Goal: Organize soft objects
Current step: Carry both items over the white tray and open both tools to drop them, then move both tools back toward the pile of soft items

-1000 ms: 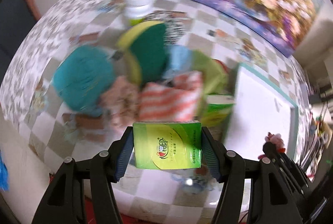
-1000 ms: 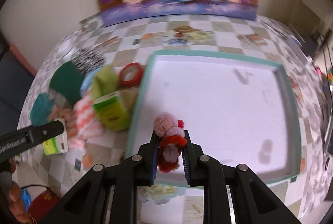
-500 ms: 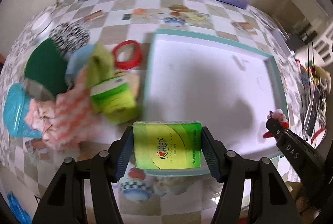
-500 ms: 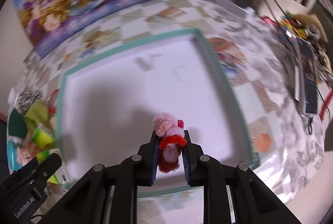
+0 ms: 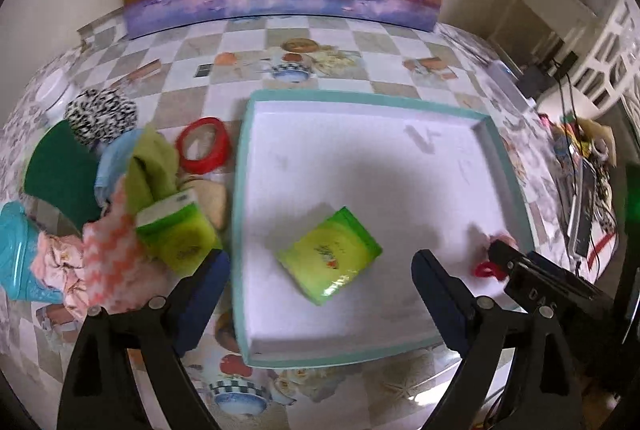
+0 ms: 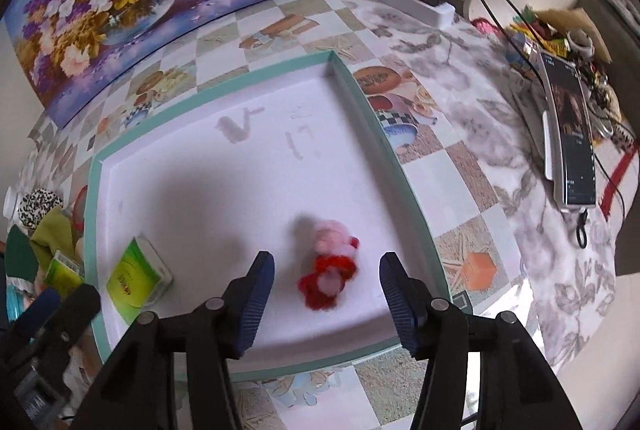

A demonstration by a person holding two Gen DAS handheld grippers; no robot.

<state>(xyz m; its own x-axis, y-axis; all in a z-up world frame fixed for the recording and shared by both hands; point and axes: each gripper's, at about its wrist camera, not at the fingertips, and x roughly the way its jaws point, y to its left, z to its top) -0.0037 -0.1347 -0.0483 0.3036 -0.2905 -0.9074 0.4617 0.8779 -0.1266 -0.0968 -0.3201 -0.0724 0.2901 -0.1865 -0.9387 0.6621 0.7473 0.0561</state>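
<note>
Motion blur softens the green tissue pack (image 5: 330, 255) and the pink-and-red plush doll (image 6: 330, 264), so it is hard to tell whether each rests flat on the tray floor. In the left wrist view the doll is mostly hidden behind the tip of the right gripper (image 6: 326, 294), with only a pink and red scrap showing at the tray's right side. The pile of cloths (image 5: 116, 230) left of the tray is cut off by the picture edge and jumbled, its pieces overlapping; a second green pack (image 5: 176, 230) sits among them beside a red tape ring (image 5: 204, 151).

The left gripper (image 5: 320, 294) has just been opening and its jaws stand wide apart, gripping nothing; the tissue pack lies just beyond them on the white floor of the teal-rimmed tray (image 5: 240, 214), near its left wall. The right gripper's jaws have likewise just been opening and are clear of the doll, which lies between them without touching either pad, near the tray's right wall.
</note>
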